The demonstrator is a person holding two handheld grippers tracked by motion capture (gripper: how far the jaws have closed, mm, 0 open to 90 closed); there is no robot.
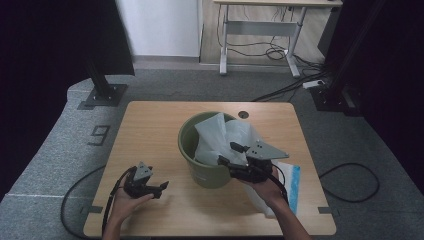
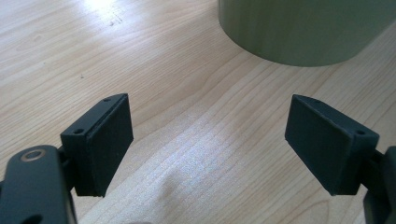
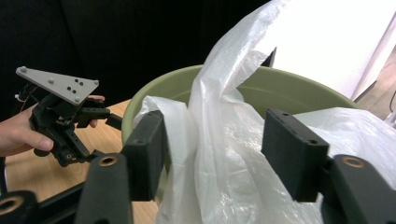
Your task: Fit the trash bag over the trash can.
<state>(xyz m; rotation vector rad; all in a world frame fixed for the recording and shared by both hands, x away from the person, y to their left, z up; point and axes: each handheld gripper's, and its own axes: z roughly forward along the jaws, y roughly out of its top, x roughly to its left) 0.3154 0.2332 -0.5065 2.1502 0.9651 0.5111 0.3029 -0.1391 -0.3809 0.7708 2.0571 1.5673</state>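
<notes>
An olive-green bin [image 1: 192, 150] stands on the wooden table [image 1: 150, 130], with a white plastic bag [image 1: 220, 135] bunched inside it and spilling over its near right rim. My right gripper [image 1: 230, 154] hovers at that rim. In the right gripper view its jaws [image 3: 217, 149] stand apart, with a fold of the bag [image 3: 224, 121] rising between them in front of the bin [image 3: 289, 91]; the pads do not press it. My left gripper [image 1: 161, 190] rests low at the table's front left, open, with bare wood between its jaws [image 2: 208, 140] and the bin's wall [image 2: 299, 32] ahead.
A blue-and-white packet [image 1: 292, 180] lies on the table's right side, partly under my right hand. A small round hole [image 1: 243, 114] sits near the table's far edge. Cables trail from both grippers. My left gripper [image 3: 108, 135] and hand show beyond the bin's left side.
</notes>
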